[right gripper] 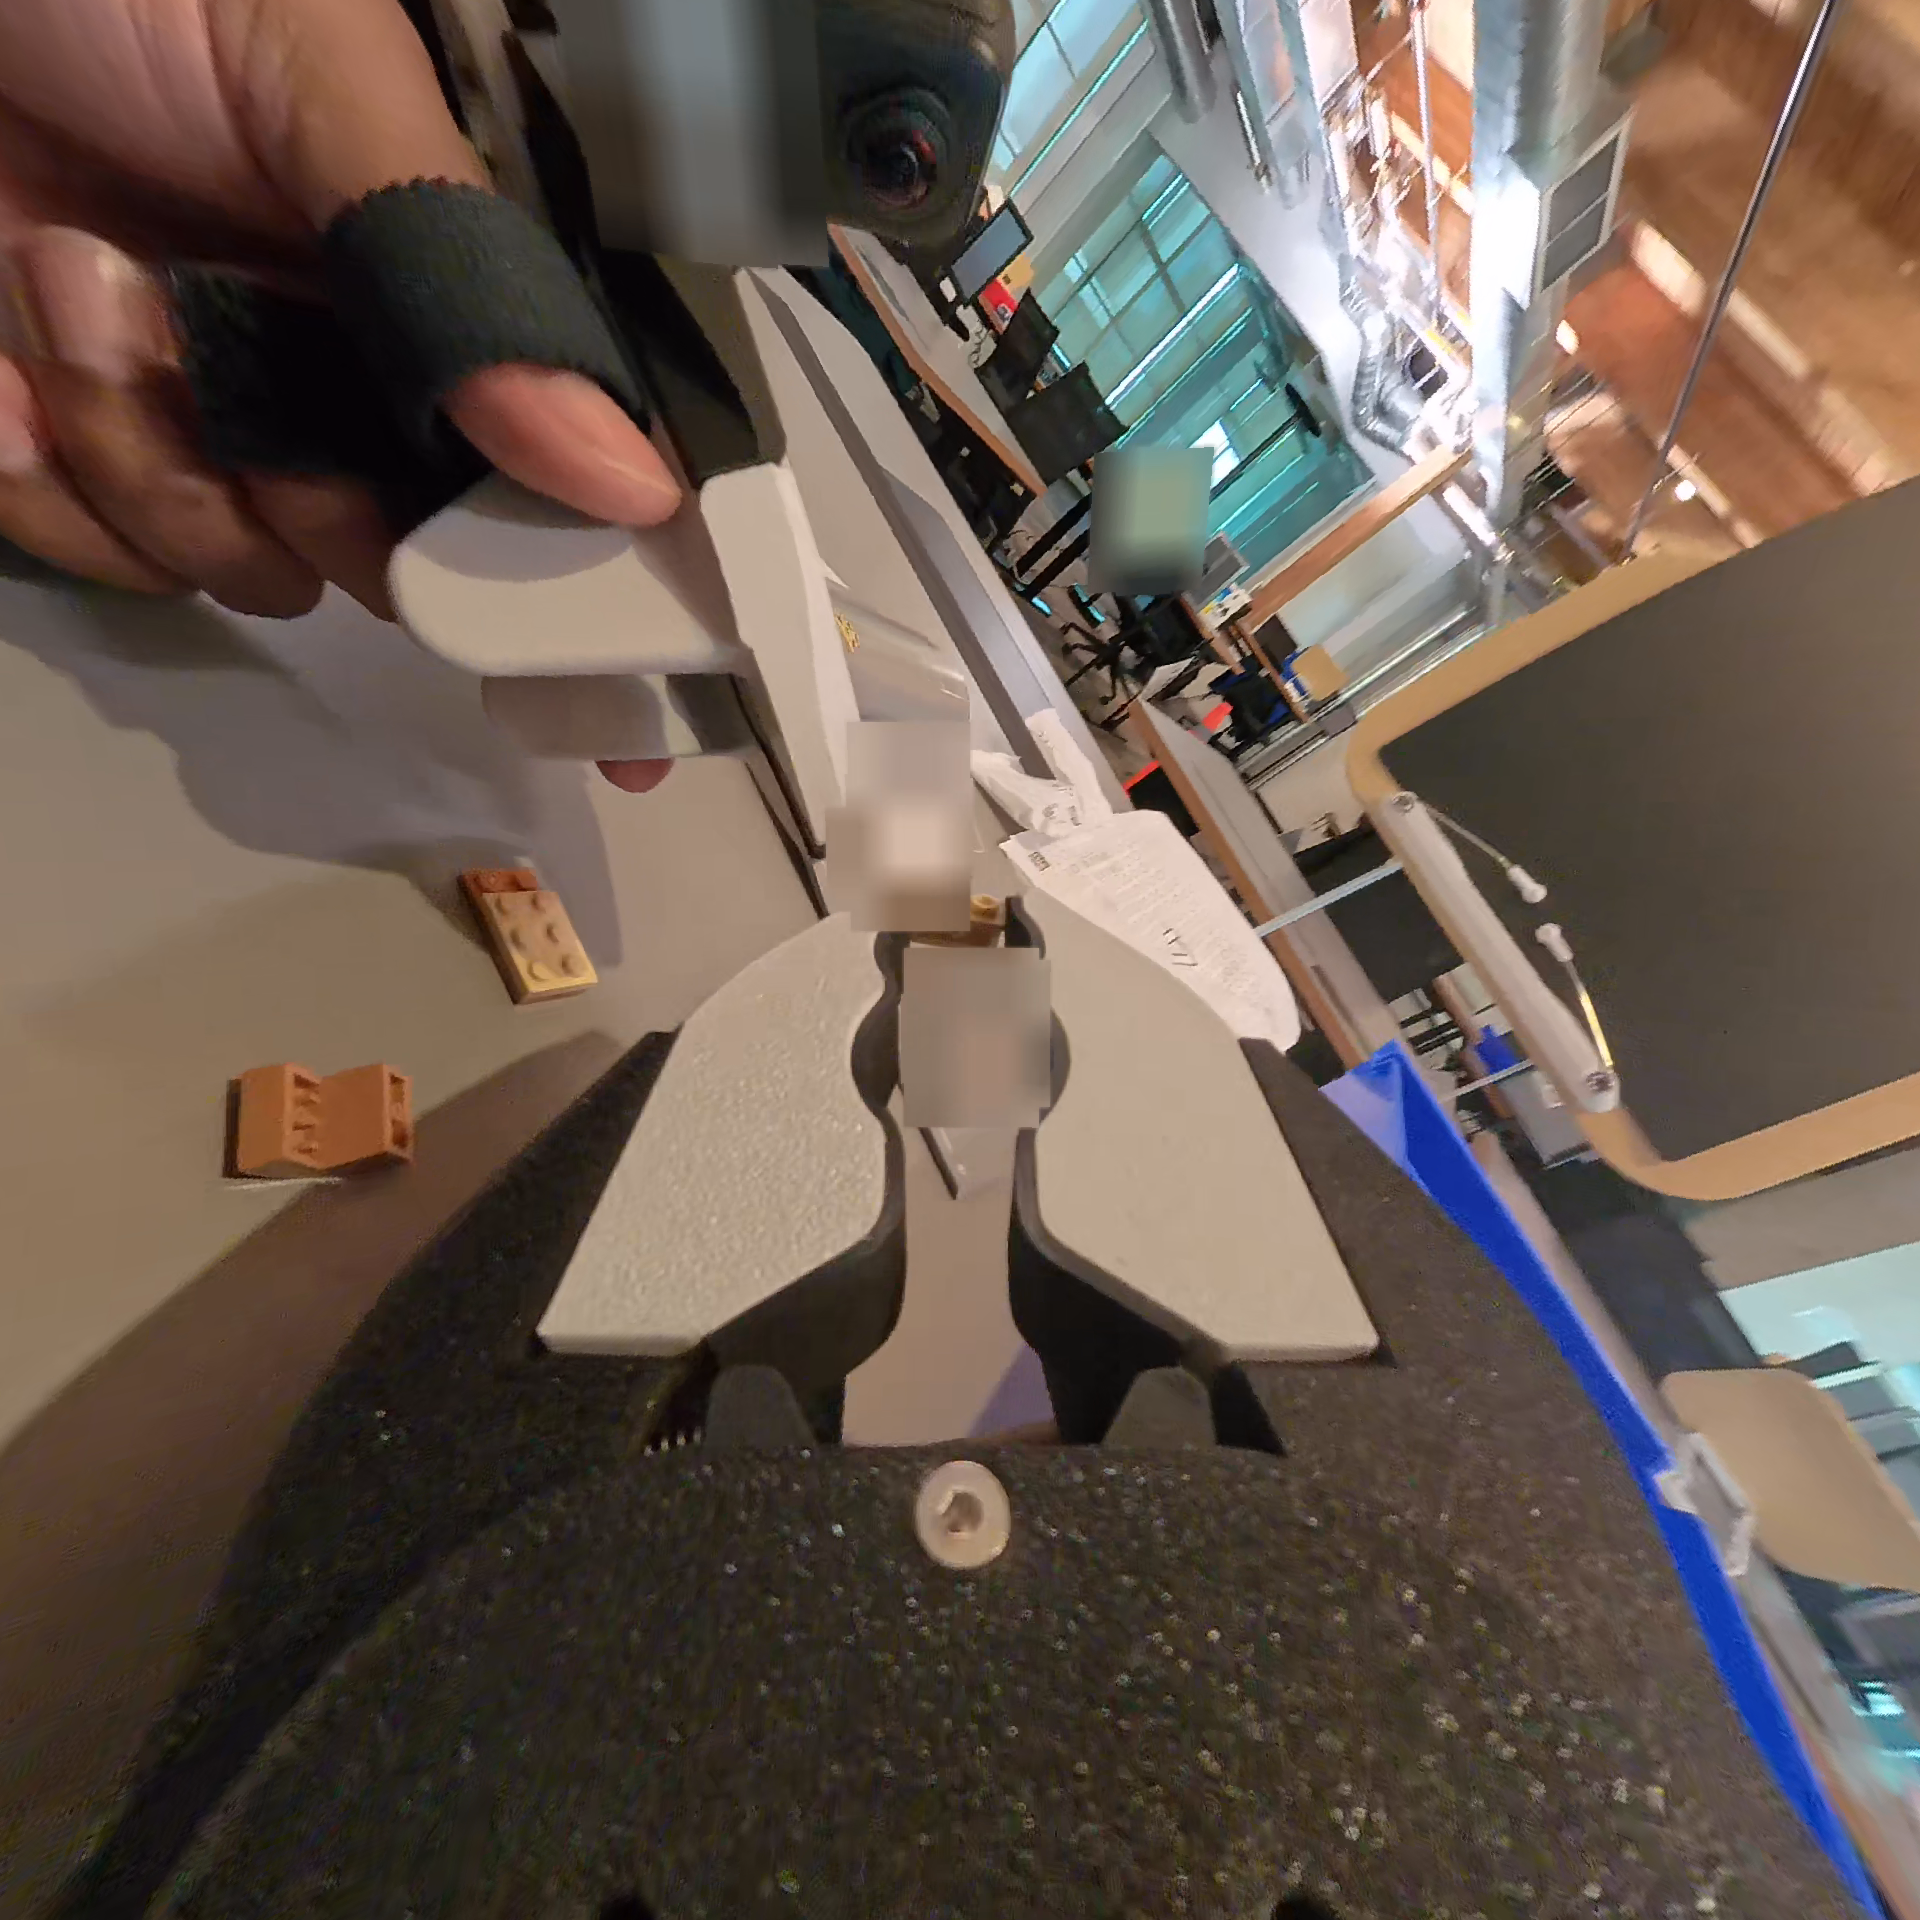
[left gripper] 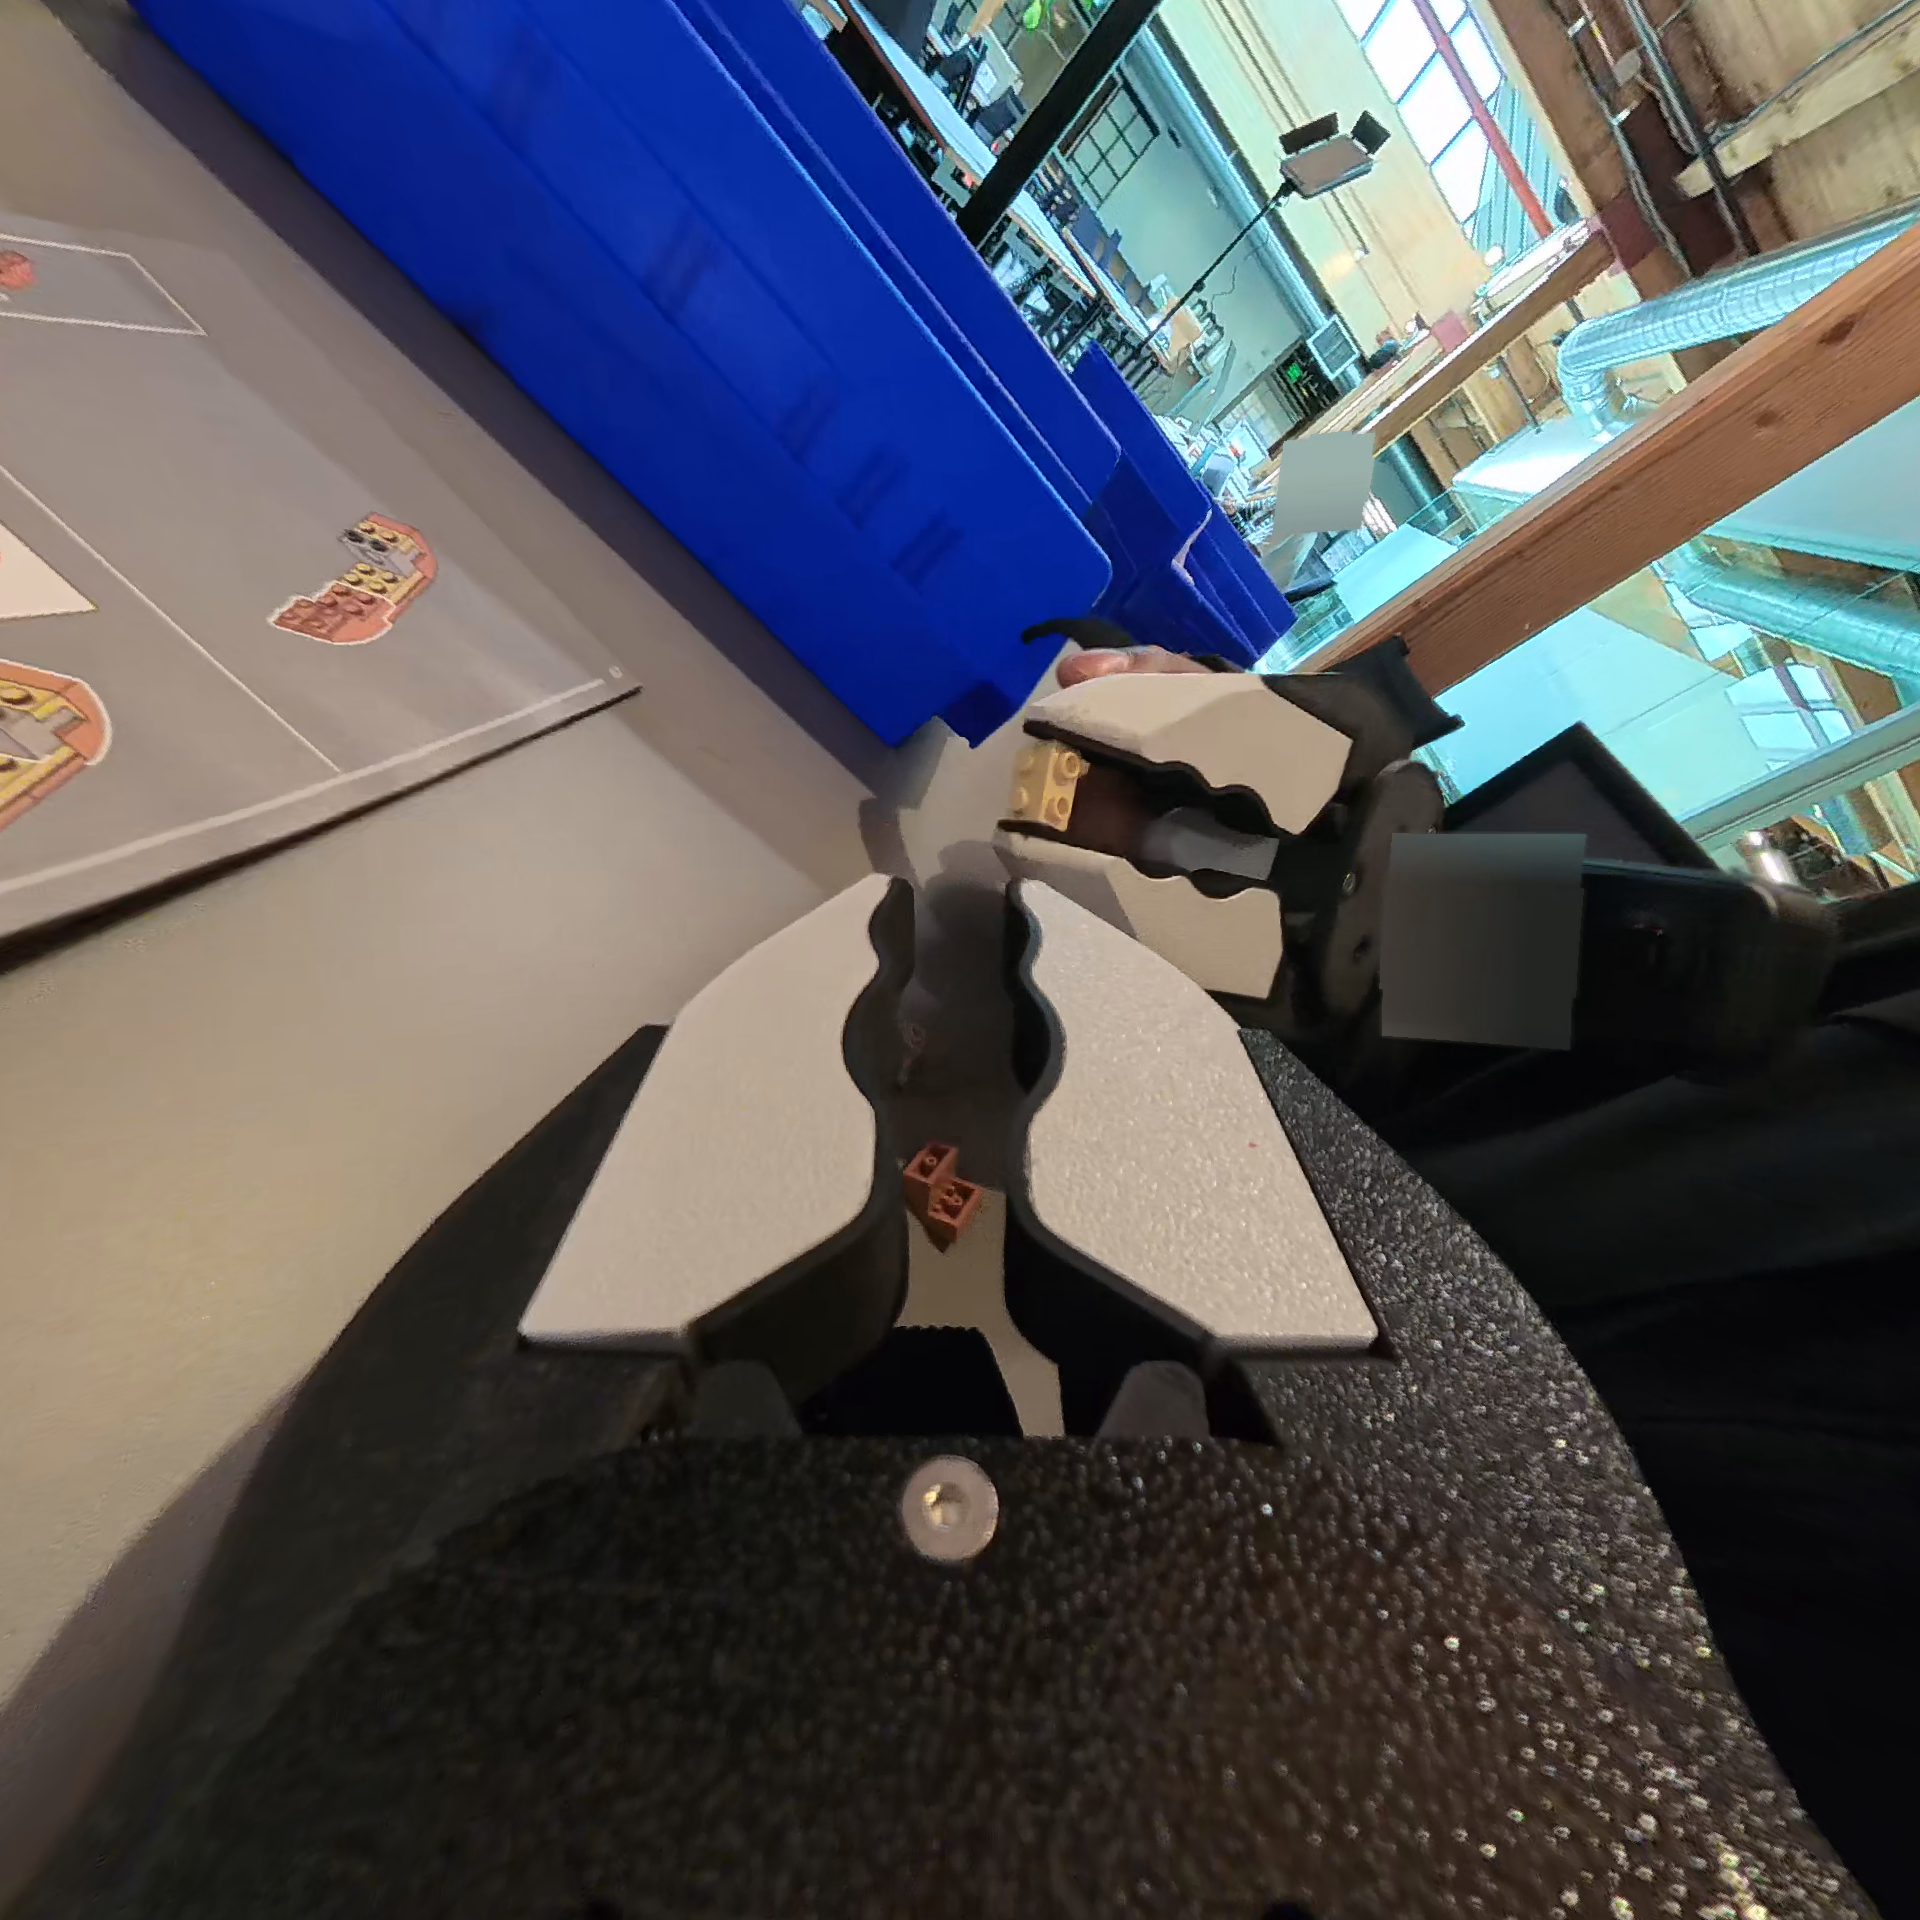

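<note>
A: On the left, the left gripper [left gripper: 956,899] has its fingers a little apart with nothing between them.

B: The right gripper [left gripper: 1023,779] pinches a tan toy brick [left gripper: 1047,781] at its tips. It looks small, hard and light; flat sides seem best to squeeze.

A: Only the right wrist view shows the brown brick [right gripper: 320,1120] and the tan plate [right gripper: 540,945] on the grey table [right gripper: 125,935].

Tan 2x2 brick [left gripper: 1049,784] pinched betw. right gripper [left gripper: 1023,779] tips, prob. tilted.

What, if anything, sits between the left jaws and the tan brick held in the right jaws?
Nothing visible. The left gripper is open and empty, and only grey table shows between its tips and the tan brick pinched in the right gripper. A brown brick lies behind the tips, out of that line.
</note>
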A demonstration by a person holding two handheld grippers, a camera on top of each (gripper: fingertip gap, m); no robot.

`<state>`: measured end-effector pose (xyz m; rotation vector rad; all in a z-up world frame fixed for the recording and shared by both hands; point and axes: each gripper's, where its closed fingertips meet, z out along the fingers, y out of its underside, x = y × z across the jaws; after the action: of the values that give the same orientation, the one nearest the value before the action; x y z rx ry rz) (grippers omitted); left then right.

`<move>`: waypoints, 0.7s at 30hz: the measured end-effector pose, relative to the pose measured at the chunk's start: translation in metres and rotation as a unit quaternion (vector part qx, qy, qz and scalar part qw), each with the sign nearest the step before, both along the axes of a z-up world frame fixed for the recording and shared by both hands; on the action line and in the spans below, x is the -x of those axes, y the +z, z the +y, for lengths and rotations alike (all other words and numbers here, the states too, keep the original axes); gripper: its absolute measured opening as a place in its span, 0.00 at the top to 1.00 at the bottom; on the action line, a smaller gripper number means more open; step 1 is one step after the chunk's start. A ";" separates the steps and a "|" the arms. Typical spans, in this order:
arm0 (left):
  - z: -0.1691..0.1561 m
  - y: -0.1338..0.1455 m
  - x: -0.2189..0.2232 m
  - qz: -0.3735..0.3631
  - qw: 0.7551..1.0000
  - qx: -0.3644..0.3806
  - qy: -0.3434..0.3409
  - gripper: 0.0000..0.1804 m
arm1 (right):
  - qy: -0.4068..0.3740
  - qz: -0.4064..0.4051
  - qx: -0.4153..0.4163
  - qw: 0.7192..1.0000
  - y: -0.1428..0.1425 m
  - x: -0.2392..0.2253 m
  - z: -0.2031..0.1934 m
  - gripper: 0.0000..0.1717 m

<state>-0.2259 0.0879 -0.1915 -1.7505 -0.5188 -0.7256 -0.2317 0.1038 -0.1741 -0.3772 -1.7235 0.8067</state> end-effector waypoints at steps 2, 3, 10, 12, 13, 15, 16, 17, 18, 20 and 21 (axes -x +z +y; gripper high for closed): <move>-0.002 0.000 -0.004 -0.001 1.000 -0.004 0.008 0.91 | 0.000 0.013 -0.017 1.000 0.001 -0.003 -0.002 0.90; -0.004 -0.001 -0.005 -0.001 1.000 -0.006 0.015 0.90 | 0.001 0.019 -0.023 1.000 0.001 -0.004 -0.002 0.90; -0.008 0.002 -0.009 0.015 0.998 -0.017 0.054 0.88 | 0.010 0.044 -0.050 0.998 0.003 -0.012 -0.011 0.90; -0.008 0.002 -0.009 0.040 0.997 -0.010 0.060 0.88 | 0.013 0.047 -0.049 0.998 0.004 -0.013 -0.013 0.90; -0.007 0.002 -0.010 0.048 0.997 -0.010 0.059 0.88 | 0.016 0.047 -0.046 0.998 0.005 -0.014 -0.014 0.90; -0.007 0.004 -0.012 0.056 0.997 -0.015 0.052 0.88 | 0.027 0.040 -0.032 0.998 0.004 -0.016 -0.017 0.90; -0.007 0.005 -0.013 0.055 0.997 -0.016 0.049 0.88 | 0.037 0.034 -0.021 0.999 0.004 -0.017 -0.018 0.90; -0.007 0.005 -0.014 0.050 0.998 -0.020 0.045 0.88 | 0.047 0.027 -0.006 0.999 0.005 -0.018 -0.019 0.90; -0.007 0.007 -0.015 0.043 0.998 -0.025 0.041 0.88 | 0.058 0.018 0.011 0.998 0.005 -0.020 -0.020 0.90; -0.008 0.011 -0.017 0.016 0.999 -0.043 0.027 0.88 | 0.090 -0.005 0.051 0.995 0.006 -0.023 -0.023 0.90; -0.009 0.014 -0.019 -0.001 0.998 -0.055 0.018 0.88 | 0.111 -0.022 0.072 0.991 0.006 -0.025 -0.026 0.90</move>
<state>-0.2073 0.0791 -0.1777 -1.6342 -0.5014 -0.7187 -0.2064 0.0776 -0.1684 -0.3048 -1.7732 1.0947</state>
